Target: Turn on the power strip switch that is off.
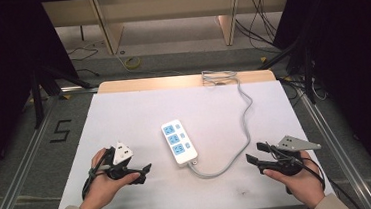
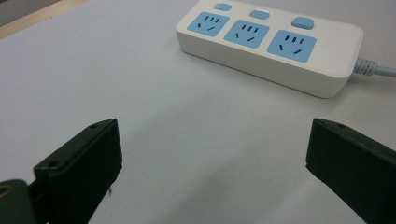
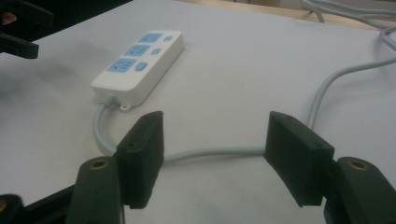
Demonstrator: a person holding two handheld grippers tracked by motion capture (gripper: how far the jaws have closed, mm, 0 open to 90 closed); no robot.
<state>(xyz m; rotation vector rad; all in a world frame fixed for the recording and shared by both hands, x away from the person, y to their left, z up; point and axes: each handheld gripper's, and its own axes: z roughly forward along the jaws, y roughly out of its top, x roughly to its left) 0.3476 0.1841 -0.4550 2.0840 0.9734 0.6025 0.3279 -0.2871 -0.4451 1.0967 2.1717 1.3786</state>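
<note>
Both jaws apart, empty: left gripper (image 1: 137, 172) at strip's 9 o'clock, right gripper (image 1: 255, 153) at 3. We'd likely steady the power strip (image 1: 179, 142) first, avoiding its cable (image 1: 242, 147).

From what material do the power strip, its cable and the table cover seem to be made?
Power strip: apparently hard moulded plastic, smooth white body with a slight sheen, blue socket faces and switches. Cable: seemingly a flexible rubbery or PVC sheath, pale grey, since it lies in loose curves. Table cover: a matte white sheet without glare; whether paper, foam board or laminate cannot be told.
</note>
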